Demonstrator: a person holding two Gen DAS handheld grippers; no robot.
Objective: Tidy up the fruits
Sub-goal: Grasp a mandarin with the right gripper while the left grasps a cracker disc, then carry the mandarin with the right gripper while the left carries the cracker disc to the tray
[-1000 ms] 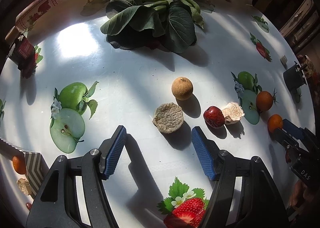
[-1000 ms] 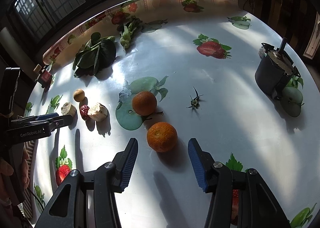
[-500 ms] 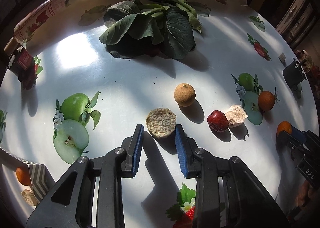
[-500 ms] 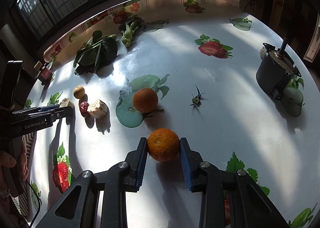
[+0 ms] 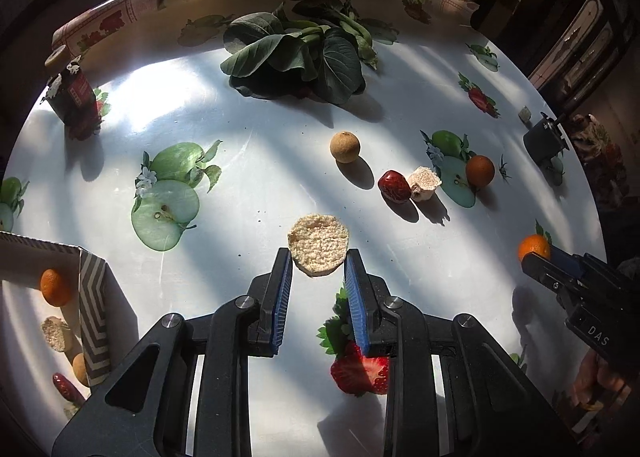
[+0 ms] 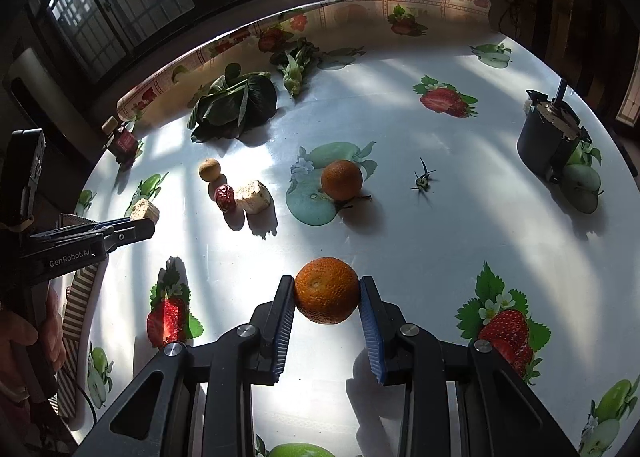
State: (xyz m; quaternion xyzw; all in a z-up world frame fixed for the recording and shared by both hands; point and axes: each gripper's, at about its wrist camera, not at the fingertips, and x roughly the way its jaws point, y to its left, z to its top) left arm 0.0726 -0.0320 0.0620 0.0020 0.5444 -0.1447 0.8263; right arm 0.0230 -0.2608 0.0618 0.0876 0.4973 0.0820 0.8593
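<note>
My left gripper [image 5: 318, 263] is shut on a pale round corn-cob slice [image 5: 318, 244], lifted a little above the table. My right gripper [image 6: 327, 291] is shut on an orange [image 6: 327, 289], also raised off the cloth. On the table lie a brown longan [image 5: 345, 146], a red date [image 5: 393, 186], a second cob piece [image 5: 424, 181] and another orange [image 5: 479, 171]. At the left stands a striped box [image 5: 94, 305] holding an orange [image 5: 54, 287], a cob slice, a longan and a date. The right gripper with its orange [image 5: 534, 247] shows at the right of the left wrist view.
Leafy greens [image 5: 304, 57] lie at the far side of the round table [image 5: 260, 161]. A small dark jar [image 5: 74, 97] stands far left, a dark pot [image 6: 550, 139] far right. A fruit stem [image 6: 422, 181] lies near the pot. A hand [image 6: 24, 341] holds the left gripper.
Both grippers closed, the left on the cob slice and the right on the orange. Both then rose and drew back with their loads.
</note>
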